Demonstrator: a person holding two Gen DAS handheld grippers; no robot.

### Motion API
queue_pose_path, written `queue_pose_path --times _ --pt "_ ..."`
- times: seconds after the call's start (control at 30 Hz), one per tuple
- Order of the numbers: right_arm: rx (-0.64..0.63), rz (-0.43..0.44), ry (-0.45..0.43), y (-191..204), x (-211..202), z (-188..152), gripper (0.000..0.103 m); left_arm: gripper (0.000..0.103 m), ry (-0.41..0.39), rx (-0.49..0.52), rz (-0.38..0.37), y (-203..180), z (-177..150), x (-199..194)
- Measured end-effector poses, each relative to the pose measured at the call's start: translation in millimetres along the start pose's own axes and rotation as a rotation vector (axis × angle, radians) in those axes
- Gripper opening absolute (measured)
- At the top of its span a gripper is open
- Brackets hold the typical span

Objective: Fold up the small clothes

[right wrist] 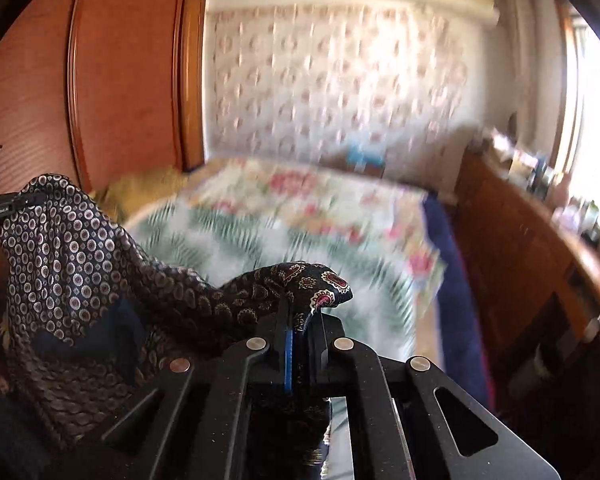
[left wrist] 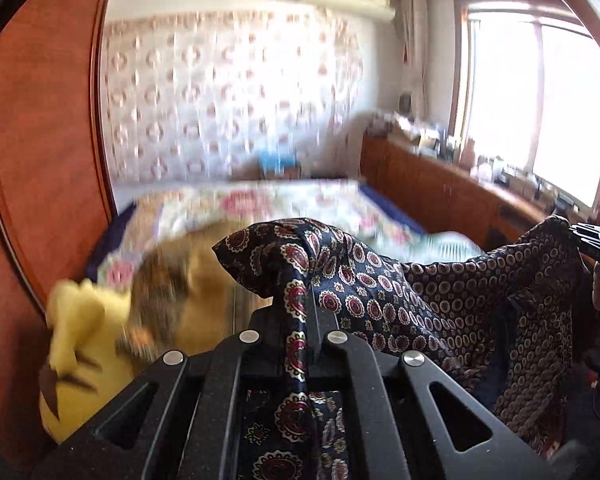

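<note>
We've got the dark patterned garment (left wrist: 380, 280) held up off the bed (right wrist: 300, 216), stretched between both grippers. Left gripper (left wrist: 306, 300) jaws clamped on one corner, right gripper (right wrist: 300, 320) jaws clamped on the other — cloth sags between. Open room ahead over the floral bedspread; wardrobe (left wrist: 48, 140) close left, wooden cabinet (right wrist: 520, 248) right. Small label on the left gripper, unreadable.
</note>
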State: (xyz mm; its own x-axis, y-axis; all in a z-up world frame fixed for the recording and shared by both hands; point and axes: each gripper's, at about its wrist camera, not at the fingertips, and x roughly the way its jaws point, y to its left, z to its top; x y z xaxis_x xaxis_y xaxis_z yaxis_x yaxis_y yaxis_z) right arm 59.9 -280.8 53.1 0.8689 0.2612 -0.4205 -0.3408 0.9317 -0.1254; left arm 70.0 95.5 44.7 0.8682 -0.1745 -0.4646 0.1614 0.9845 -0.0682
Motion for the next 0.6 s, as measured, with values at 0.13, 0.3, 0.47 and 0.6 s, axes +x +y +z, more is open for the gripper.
queue_pose_path --times 0.13,0.3,0.47,0.6 --pt "-0.026 -0.056 -0.072 -13.2 -7.0 49.3 0.004 0.005 -0.066 0.002 0.016 6.5 45.4 11.0" --pt "-0.042 -0.139 -0.106 -22.8 18.9 92.2 0.004 0.005 -0.079 0.009 0.072 22.4 79.1 47.0" --pt "-0.005 -0.161 -0.011 -19.1 83.1 84.1 0.006 0.013 0.028 -0.003 0.123 44.2 64.9 103.8" --pt "0.034 -0.160 0.136 -1.9 134.3 62.3 0.029 0.046 0.127 -0.011 0.114 61.2 36.1 132.7"
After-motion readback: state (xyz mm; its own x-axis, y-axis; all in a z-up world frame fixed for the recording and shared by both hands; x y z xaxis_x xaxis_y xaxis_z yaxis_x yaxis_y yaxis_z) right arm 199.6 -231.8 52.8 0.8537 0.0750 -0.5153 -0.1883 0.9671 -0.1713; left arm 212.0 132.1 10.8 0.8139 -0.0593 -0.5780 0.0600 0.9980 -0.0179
